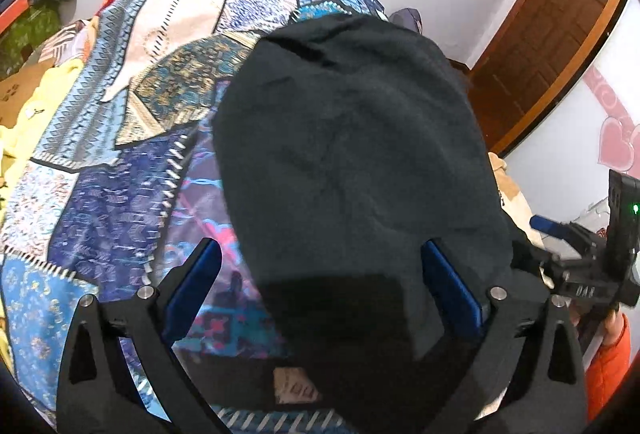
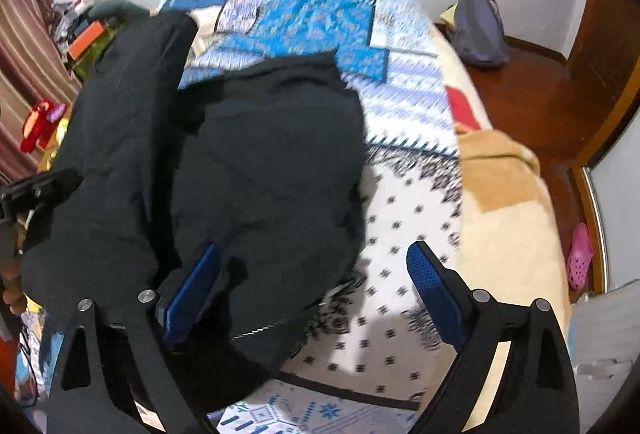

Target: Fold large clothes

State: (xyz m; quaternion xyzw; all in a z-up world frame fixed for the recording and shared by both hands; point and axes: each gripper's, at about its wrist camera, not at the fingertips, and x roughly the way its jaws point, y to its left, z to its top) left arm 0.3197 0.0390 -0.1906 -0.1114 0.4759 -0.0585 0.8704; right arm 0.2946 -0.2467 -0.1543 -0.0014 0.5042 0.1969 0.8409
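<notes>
Bright, even indoor light; fisheye-bent edges, right view motion-blurred.

The garment (image 1: 352, 162) is plain black with a pale label near its hem. The quilt (image 1: 120, 138) beneath it is a patchwork of blues, white and tan, with zigzag and floral prints; one patch is white with small black motifs. The fingers (image 1: 196, 286) carry blue pads on black frames. The door (image 1: 548, 46) is reddish-brown wood. A sleeve (image 1: 612, 370) is orange. A pink clog (image 2: 580, 254) lies on the floor.
</notes>
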